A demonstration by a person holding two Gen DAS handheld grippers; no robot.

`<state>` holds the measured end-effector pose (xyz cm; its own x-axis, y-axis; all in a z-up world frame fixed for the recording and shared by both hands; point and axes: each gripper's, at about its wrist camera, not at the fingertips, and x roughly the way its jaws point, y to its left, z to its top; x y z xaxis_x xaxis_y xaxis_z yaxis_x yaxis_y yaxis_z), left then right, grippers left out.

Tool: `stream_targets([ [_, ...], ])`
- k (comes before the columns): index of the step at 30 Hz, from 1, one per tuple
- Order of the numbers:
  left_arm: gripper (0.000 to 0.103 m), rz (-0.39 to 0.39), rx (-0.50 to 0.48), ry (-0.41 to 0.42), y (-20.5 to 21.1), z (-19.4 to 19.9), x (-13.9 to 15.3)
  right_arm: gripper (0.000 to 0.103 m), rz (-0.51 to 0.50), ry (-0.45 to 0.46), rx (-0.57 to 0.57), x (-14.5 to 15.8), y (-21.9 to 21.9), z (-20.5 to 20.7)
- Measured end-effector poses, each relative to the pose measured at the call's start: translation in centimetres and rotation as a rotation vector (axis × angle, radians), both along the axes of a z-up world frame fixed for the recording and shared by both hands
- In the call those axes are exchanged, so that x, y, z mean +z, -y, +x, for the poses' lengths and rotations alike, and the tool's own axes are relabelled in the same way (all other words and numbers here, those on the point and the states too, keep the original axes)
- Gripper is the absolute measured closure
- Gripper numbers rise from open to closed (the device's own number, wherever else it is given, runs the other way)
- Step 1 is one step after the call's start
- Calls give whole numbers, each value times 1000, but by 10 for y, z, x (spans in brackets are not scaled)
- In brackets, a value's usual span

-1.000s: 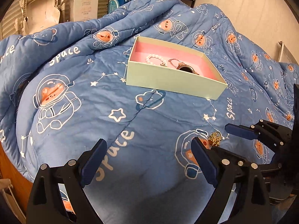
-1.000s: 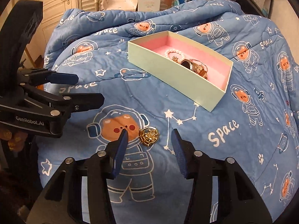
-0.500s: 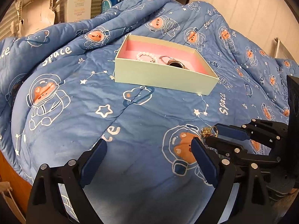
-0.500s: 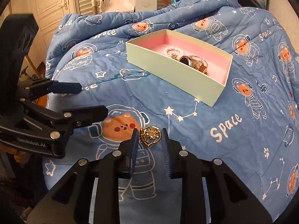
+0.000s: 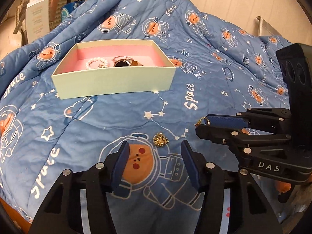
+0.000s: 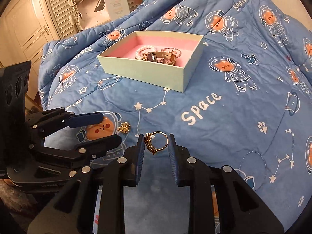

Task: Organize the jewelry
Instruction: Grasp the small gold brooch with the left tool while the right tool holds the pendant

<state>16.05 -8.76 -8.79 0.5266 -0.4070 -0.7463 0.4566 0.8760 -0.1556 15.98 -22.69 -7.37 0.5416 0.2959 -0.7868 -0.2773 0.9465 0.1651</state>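
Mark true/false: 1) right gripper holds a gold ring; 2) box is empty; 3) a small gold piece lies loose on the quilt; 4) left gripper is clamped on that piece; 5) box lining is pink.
1) True: the right gripper pinches the gold ring between its pads.
2) False: the box holds a pearl bracelet and a watch.
3) True: the small gold piece lies on the quilt.
4) False: the left gripper is closing, with nothing between its pads; the piece lies just beyond the fingertips.
5) True.
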Motion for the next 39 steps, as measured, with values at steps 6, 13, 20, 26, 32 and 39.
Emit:
stream_targets([
  [6, 71, 23, -11, -27, 15, 13, -11, 78, 0, -8, -16, -4, 5, 0],
  [13, 85, 1, 16, -30, 9, 12, -10, 78, -11, -19, -22, -11, 3, 1],
  [20, 86, -31, 35, -41, 3, 9, -9, 78, -10, -18, -17, -11, 1, 2],
  [26, 86, -81, 60, -67, -8, 7, -7, 78, -6, -14, -2, -8, -4, 4],
  [32, 86, -134, 92, -89, -23, 11, 0, 78, 25, -11, 26, 2, -11, 9],
  [39, 86, -166, 124, -63, -42, 27, 24, 78, 80, 12, 72, 25, -20, 24],
])
